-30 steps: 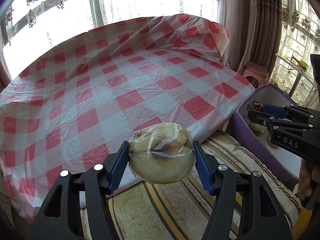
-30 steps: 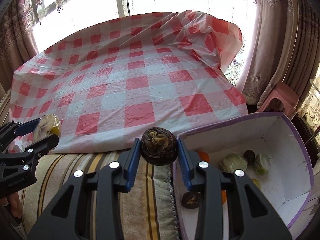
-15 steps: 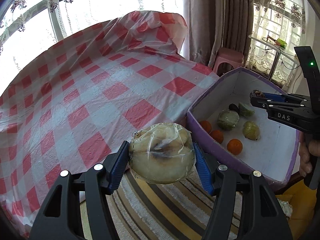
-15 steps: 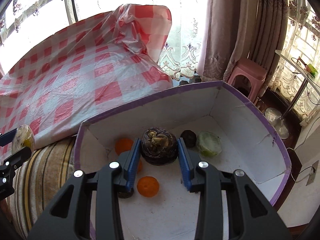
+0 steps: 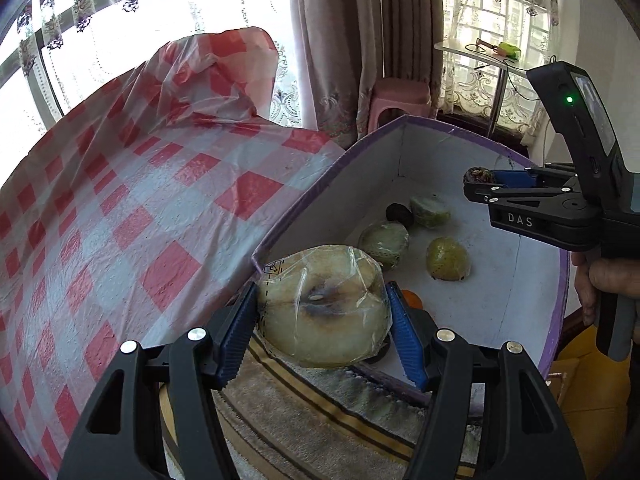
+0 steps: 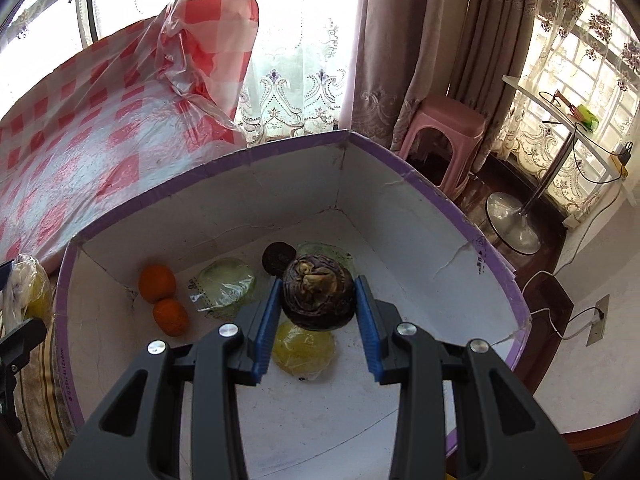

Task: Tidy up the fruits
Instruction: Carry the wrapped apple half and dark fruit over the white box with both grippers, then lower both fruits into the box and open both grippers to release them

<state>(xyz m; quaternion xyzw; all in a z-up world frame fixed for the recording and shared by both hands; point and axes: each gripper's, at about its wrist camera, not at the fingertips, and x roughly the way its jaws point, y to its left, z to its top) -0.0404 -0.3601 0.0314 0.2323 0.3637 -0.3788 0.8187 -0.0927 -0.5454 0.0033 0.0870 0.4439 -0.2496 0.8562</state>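
Both fruits held over the box

Your right gripper clamps the dark fruit, left gripper the wrapped fruit; dropping may bruise them.

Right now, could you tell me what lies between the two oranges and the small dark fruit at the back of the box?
A plastic-wrapped pale green fruit lies between the oranges and the small dark fruit, seen in the right wrist view.

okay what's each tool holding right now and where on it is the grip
Left tool: shut on the plastic-wrapped pale fruit, pads on its opposite sides. Right tool: shut on the dark brown fruit, also by its sides.
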